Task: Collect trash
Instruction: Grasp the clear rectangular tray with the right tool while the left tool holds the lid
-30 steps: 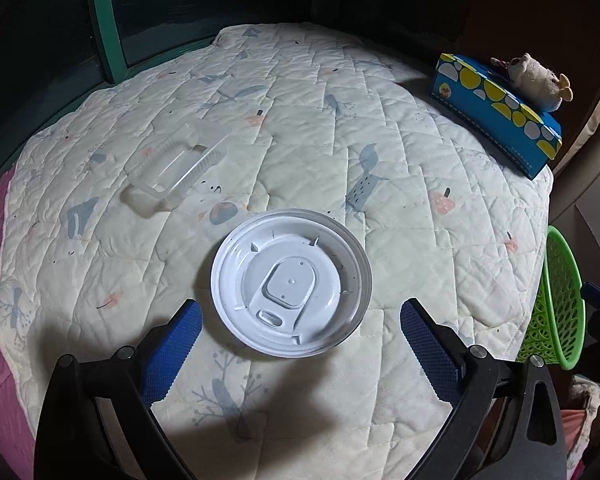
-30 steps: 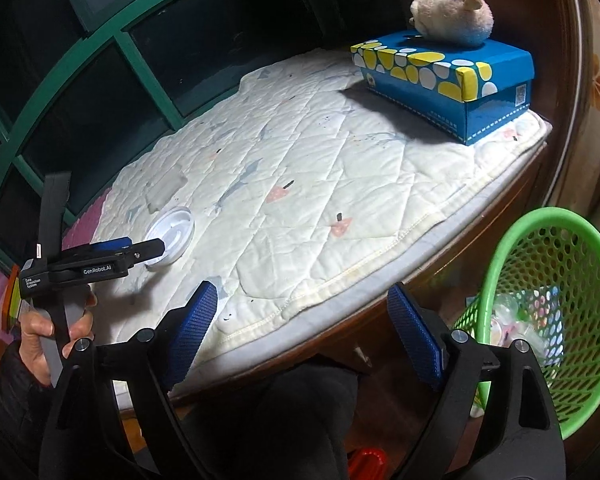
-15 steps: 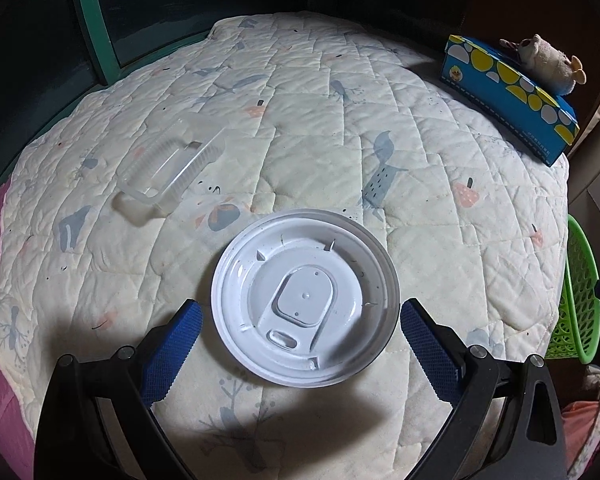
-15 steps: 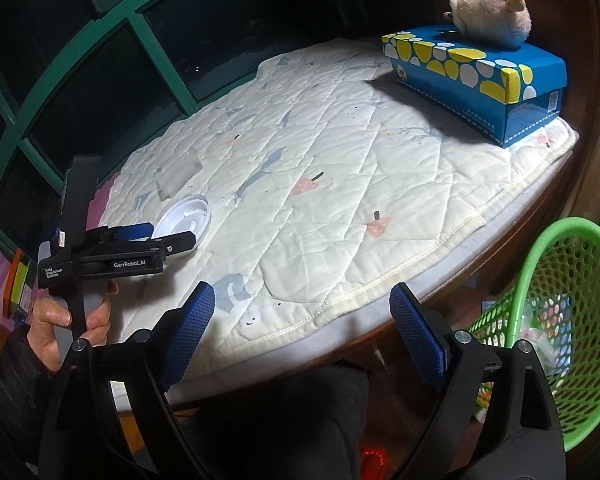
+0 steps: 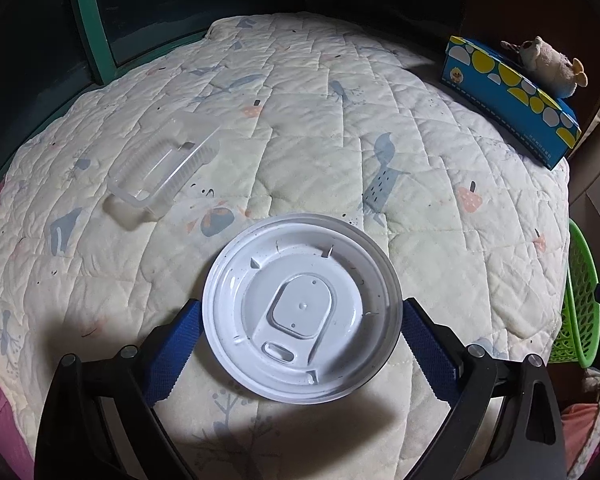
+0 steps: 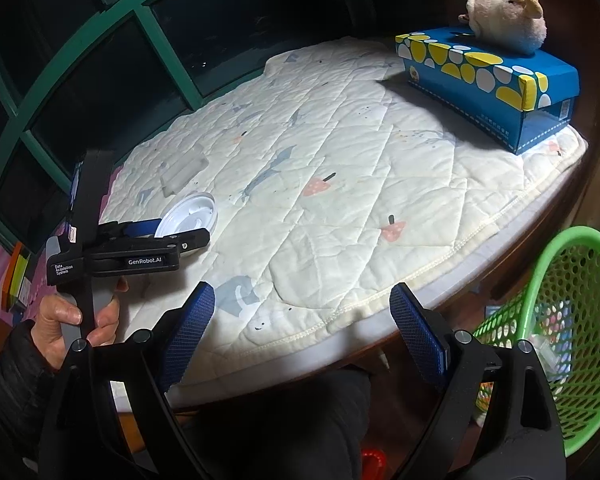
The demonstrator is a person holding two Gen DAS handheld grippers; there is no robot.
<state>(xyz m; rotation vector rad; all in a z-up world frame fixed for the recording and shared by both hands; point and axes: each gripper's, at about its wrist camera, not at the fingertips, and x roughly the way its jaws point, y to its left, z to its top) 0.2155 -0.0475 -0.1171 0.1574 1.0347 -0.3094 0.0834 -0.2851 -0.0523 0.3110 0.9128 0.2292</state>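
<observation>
A white round plastic lid (image 5: 302, 314) lies upside down on the quilted mat (image 5: 300, 120). My left gripper (image 5: 300, 344) is open, its blue pads on either side of the lid, close to its rim. A clear plastic tray (image 5: 164, 166) lies on the mat beyond the lid to the left. In the right wrist view the lid (image 6: 188, 214) sits between the left gripper's fingers (image 6: 188, 238), and the clear tray (image 6: 182, 172) lies behind it. My right gripper (image 6: 302, 328) is open and empty, off the mat's near edge, left of the green basket (image 6: 572, 320).
A blue tissue box (image 6: 488, 84) with a plush toy (image 6: 506, 20) on top stands at the mat's far right end. The green mesh basket, with some trash inside, sits below the mat's edge (image 5: 580, 300). A dark window with green frames (image 6: 100, 60) runs behind the mat.
My left gripper has moved forward and down, so the lid now lies between its open pads. My right gripper has shifted a little; the view has drifted left.
</observation>
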